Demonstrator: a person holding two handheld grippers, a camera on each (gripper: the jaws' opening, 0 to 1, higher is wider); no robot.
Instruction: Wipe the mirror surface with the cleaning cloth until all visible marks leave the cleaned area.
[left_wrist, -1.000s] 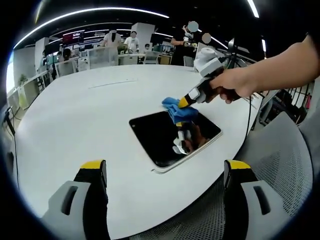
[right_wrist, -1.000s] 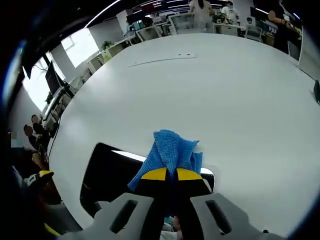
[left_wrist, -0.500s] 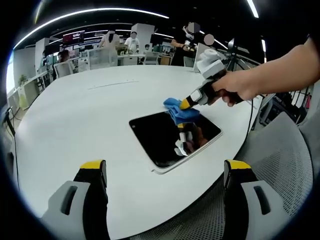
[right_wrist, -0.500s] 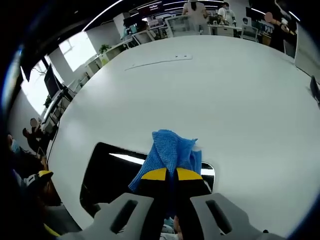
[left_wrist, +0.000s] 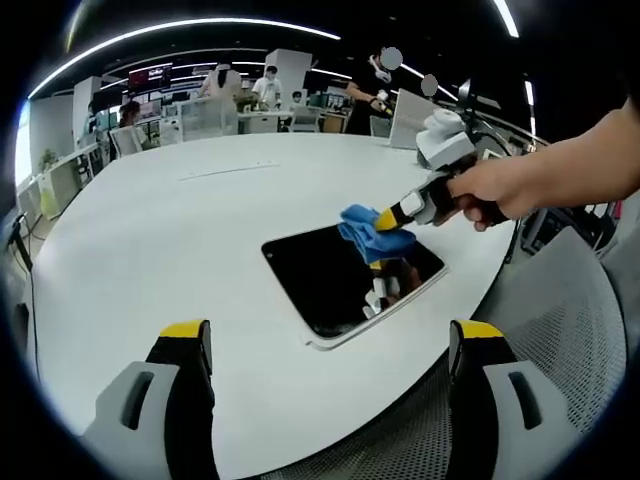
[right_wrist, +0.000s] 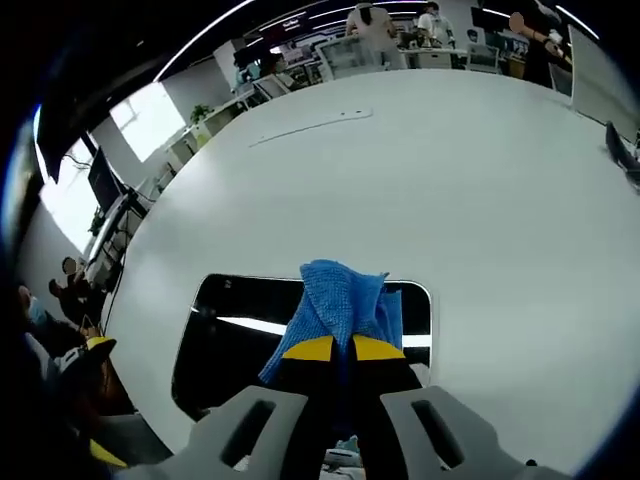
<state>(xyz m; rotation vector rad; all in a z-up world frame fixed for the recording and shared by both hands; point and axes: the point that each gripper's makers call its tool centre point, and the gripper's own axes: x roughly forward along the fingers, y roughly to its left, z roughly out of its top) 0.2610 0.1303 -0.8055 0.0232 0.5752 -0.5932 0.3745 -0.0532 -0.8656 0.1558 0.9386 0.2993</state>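
On the white table (left_wrist: 150, 240) lies the mirror (left_wrist: 330, 275), dark and flat near the table's edge. My right gripper (right_wrist: 334, 347) has its jaws clamped together on the blue cleaning cloth (right_wrist: 338, 305), which seems to rest on the glass near its far edge, though contact is hard to judge. My left gripper (left_wrist: 330, 340) hangs back, jaws wide apart, holding nothing.

A dark rectangular mirror (left_wrist: 340, 280) lies flat on the white surface (left_wrist: 150, 250); the bunched blue cloth (right_wrist: 340, 310) rests on it.
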